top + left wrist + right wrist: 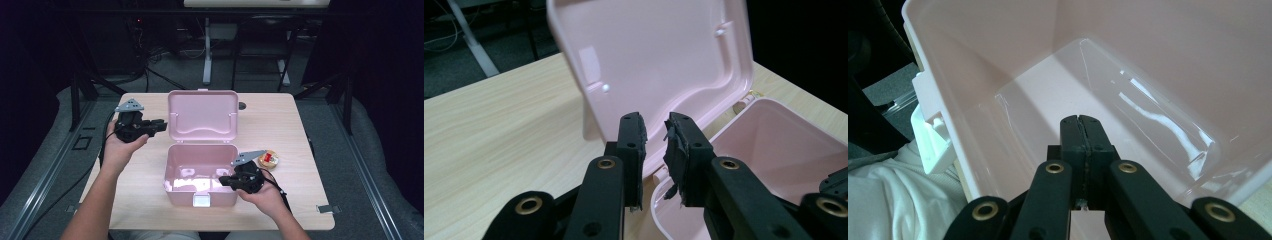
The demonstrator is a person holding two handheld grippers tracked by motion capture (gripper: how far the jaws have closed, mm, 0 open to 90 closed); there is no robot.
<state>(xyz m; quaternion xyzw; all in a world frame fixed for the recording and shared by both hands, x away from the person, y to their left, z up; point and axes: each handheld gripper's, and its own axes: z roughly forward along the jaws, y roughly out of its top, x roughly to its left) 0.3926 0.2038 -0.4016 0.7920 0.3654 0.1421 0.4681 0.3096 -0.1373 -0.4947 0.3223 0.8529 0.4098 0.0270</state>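
The pink box (201,175) sits at the near middle of the counter (280,125), its white latch (201,200) facing the person. The tub is open, and no loose thing shows on the floor or walls that can be seen; the right gripper view looks down into it, and the floor shines bare, with streaks of reflected light along the far wall. The plastic is smooth and glossy, with rounded corners and a thin rolled rim.

The right gripper (226,180) reaches over the tub's right rim with its tips inside, above the floor, touching nothing that can be made out. Its jaws are pressed flat together with nothing between them.

Just right of the box, behind that hand, a small round gold thing with a red centre (268,159) lies on the pale wood-grain counter.

Farther back, the lid (202,116) stands raised on its hinge at the tub's far edge, inner face toward the person, with a moulded curved ridge along its lower part.

The left gripper (161,125) is held just beside the lid's left edge. Its jaws stand a little apart, with worn, frayed black pads (675,150), and the lid's edge lies beyond the gap, not pinched.
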